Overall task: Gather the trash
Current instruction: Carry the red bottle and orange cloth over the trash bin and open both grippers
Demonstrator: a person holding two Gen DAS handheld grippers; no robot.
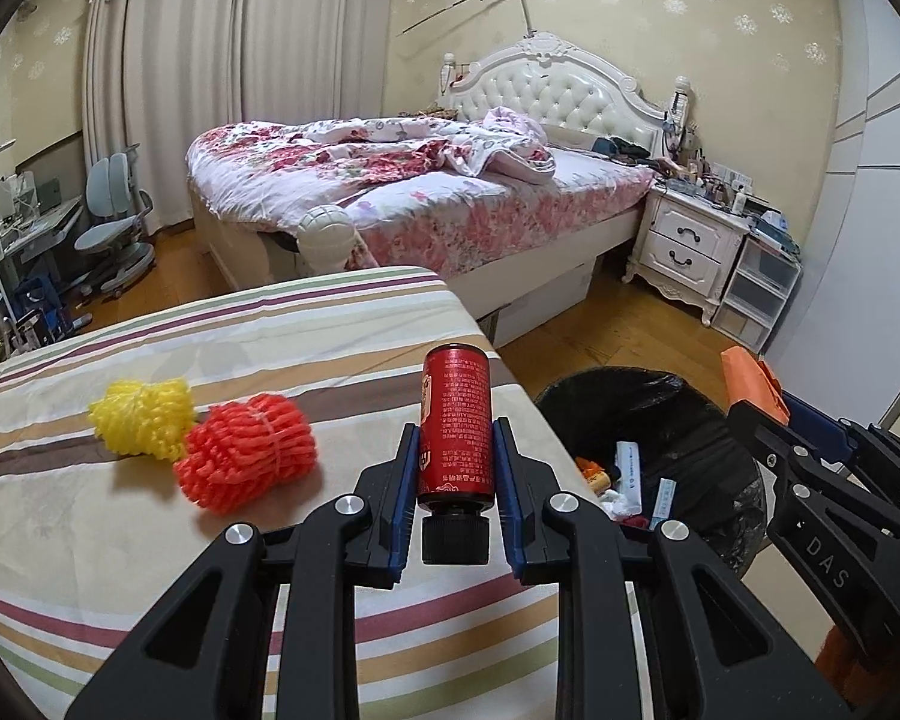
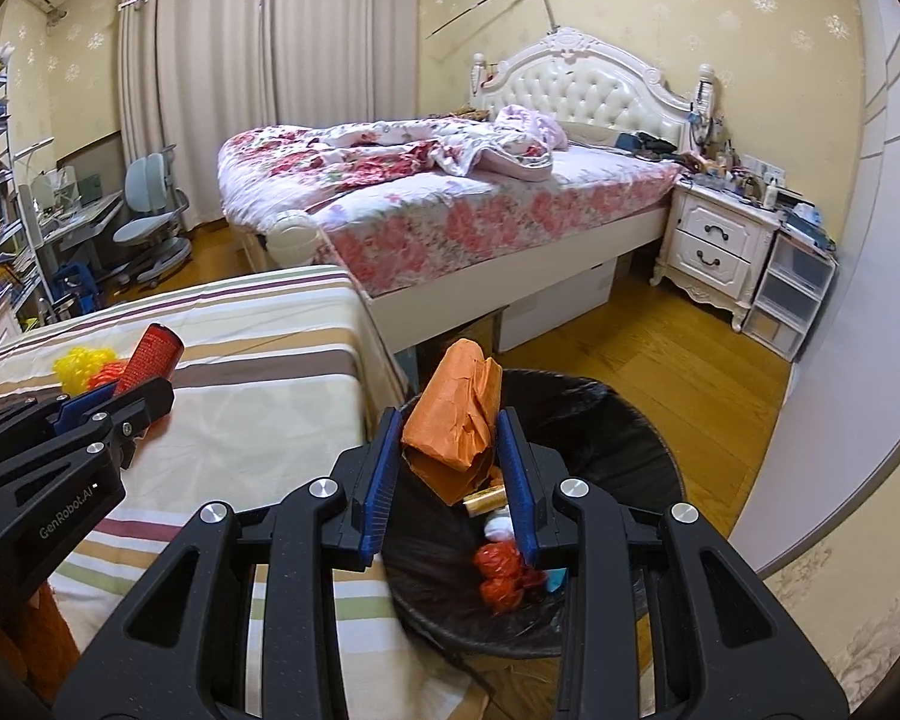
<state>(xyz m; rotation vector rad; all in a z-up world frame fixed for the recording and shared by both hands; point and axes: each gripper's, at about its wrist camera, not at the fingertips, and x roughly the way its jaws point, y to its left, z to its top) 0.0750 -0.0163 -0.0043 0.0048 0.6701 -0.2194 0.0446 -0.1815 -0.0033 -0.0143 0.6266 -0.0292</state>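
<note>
My left gripper (image 1: 455,450) is shut on a red can (image 1: 456,423) and holds it above the striped table (image 1: 150,540); the can also shows in the right wrist view (image 2: 150,357). My right gripper (image 2: 450,450) is shut on a crumpled orange paper bag (image 2: 456,420) and holds it over the black-lined trash bin (image 2: 600,420). The bin (image 1: 690,414) holds several pieces of trash. A yellow foam net (image 1: 141,417) and a red foam net (image 1: 246,459) lie on the table left of the can.
A bed with a floral quilt (image 1: 390,180) stands behind the table. A white nightstand (image 1: 684,240) and clear plastic drawers (image 1: 756,294) stand at the right. A desk and grey chair (image 1: 111,216) are at the far left. Wooden floor surrounds the bin.
</note>
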